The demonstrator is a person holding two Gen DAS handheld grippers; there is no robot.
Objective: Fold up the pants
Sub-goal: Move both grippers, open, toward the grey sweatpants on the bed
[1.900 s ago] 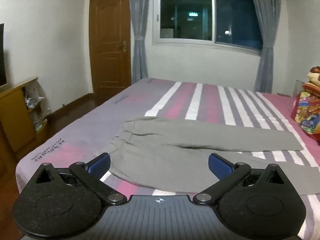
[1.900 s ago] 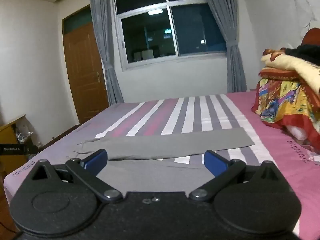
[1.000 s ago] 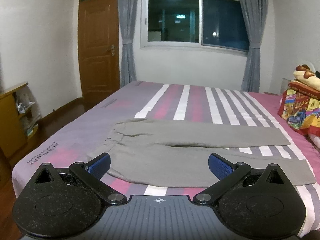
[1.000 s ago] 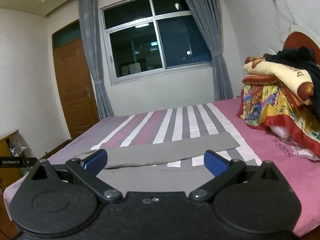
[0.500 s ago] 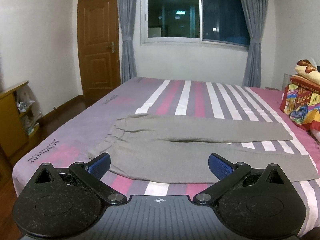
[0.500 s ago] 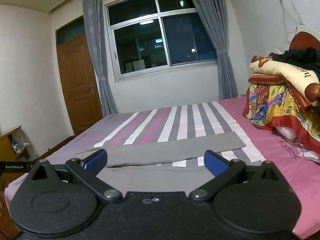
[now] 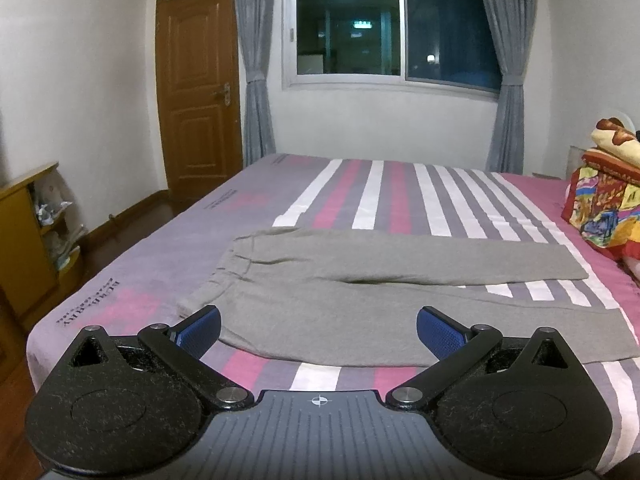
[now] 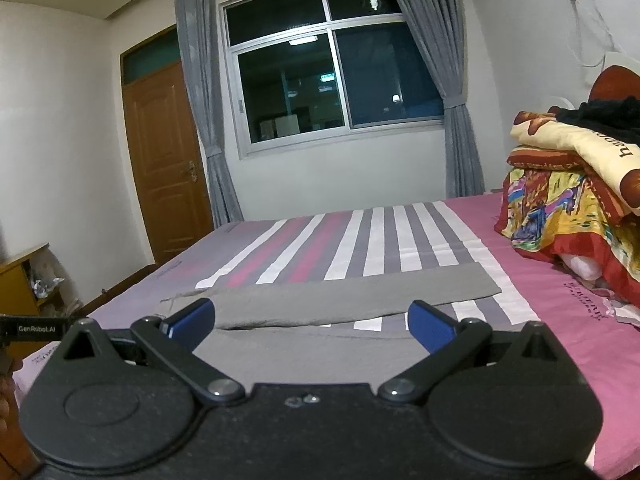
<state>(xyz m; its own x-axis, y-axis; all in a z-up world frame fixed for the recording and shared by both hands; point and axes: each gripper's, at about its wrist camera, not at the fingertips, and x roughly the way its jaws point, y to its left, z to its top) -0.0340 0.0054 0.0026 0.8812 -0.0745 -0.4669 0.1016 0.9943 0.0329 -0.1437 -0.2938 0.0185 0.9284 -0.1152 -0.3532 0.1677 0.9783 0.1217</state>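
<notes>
Grey pants (image 7: pixel 360 296) lie flat on the striped bed (image 7: pixel 380 192), waistband to the left, both legs stretched to the right and spread apart. They also show in the right wrist view (image 8: pixel 340 300). My left gripper (image 7: pixel 318 326) is open and empty, held above the bed's near edge in front of the near leg. My right gripper (image 8: pixel 310 324) is open and empty, held low before the near leg. Neither gripper touches the cloth.
A pile of colourful blankets (image 8: pixel 576 208) sits at the bed's right end, also seen in the left wrist view (image 7: pixel 604 208). A wooden cabinet (image 7: pixel 28 236) stands on the left, a brown door (image 7: pixel 198 88) and a curtained window (image 7: pixel 392 28) behind.
Both grippers have shifted a little and tilted; the pants sit slightly lower and closer in the left view. The pants have not moved. Both stay open.
</notes>
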